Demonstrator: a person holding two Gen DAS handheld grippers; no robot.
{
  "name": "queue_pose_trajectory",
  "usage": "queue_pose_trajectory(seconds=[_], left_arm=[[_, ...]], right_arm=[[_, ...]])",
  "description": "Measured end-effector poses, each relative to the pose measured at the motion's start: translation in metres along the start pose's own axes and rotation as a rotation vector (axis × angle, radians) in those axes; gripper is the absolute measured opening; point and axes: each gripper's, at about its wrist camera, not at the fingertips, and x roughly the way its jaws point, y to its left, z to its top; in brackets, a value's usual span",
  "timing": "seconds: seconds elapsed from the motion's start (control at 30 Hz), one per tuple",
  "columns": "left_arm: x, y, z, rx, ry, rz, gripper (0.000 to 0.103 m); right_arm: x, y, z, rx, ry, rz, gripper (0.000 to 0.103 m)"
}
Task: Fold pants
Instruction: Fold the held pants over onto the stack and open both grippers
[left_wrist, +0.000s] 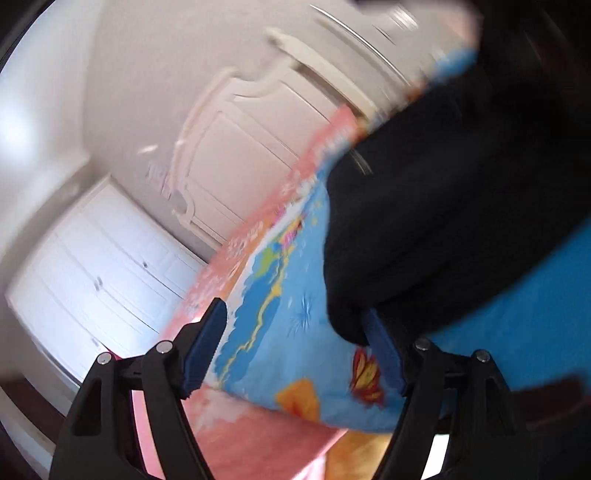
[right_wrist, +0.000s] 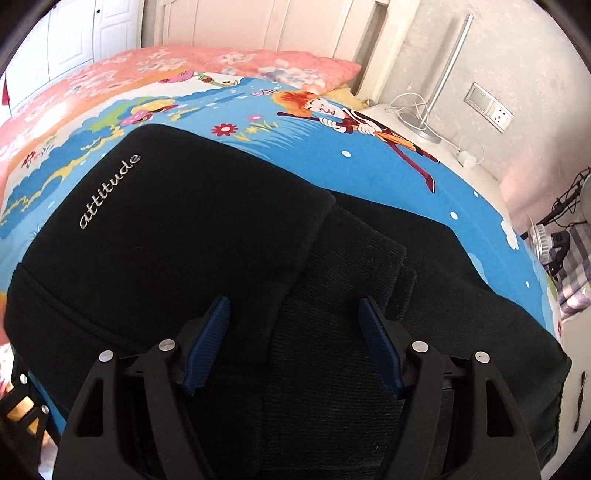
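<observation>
Left gripper (left_wrist: 295, 339): jaws stand wide with nothing clamped between them — only the bed sheet shows in the gap. The view is blurred and tilted.

Right gripper (right_wrist: 293, 332): jaws wide apart, hovering over the dark cloth; the blue pads (right_wrist: 207, 343) press on nothing that can be seen.

Pants (right_wrist: 192, 236): black, lying folded on the bed directly ahead of and beneath the right gripper's fingers. A folded-over layer carries the silver word "attitude" (right_wrist: 110, 191), ahead and to the left of that gripper. A ribbed band (right_wrist: 343, 280) runs from between the right gripper's fingers forward and to the right, its end tucked under the edge of the folded layer.

Pants from the left gripper: the black mass (left_wrist: 443, 206) fills the space ahead and to the right; its lower edge hangs over the tip of the right-hand finger (left_wrist: 384, 354), though blur hides whether they touch.

Bed sheet (right_wrist: 369, 173): bright blue with cartoon figures and flowers, spread beyond the pants on all sides.

Pink pillow (right_wrist: 258, 62): at the far end of the bed, well ahead of the right gripper.

Nightstand (right_wrist: 443, 133): far ahead and to the right of the right gripper, holding a lamp (right_wrist: 439, 81) and white cables.

Wardrobe (left_wrist: 103, 273): white doors, off to the left of the left gripper — beyond the bed's edge.
</observation>
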Motion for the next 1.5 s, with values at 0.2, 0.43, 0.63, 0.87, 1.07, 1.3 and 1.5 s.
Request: queue_pose_trajectory(seconds=[0.2, 0.43, 0.63, 0.87, 1.07, 1.3, 1.5], left_arm=[[0.004, 0.019, -0.005, -0.054, 0.003, -0.108, 0.07], [-0.012, 0.062, 0.0, -0.283, -0.019, -0.342, 0.07], [0.018, 0.046, -0.007, -0.268, 0.095, -0.388, 0.071], [0.021, 0.089, -0.021, -0.415, 0.169, -0.545, 0.048], [0.016, 0.127, 0.016, -0.638, 0.054, -0.686, 0.027], [0.04, 0.073, 0.034, -0.511, 0.218, -0.708, 0.021], [0.055, 0.11, 0.075, -0.594, 0.154, -0.69, 0.022]], right_arm=[[0.001, 0.002, -0.002, 0.012, 0.004, 0.003, 0.072], [0.006, -0.012, -0.007, 0.095, 0.014, 0.054, 0.084], [0.006, -0.012, -0.008, 0.087, 0.013, 0.063, 0.085], [0.007, -0.013, -0.009, 0.106, 0.009, 0.07, 0.088], [0.006, -0.013, -0.01, 0.099, -0.001, 0.066, 0.088], [0.005, -0.012, -0.012, 0.102, -0.008, 0.065, 0.088], [0.005, -0.014, -0.013, 0.106, -0.01, 0.071, 0.089]])
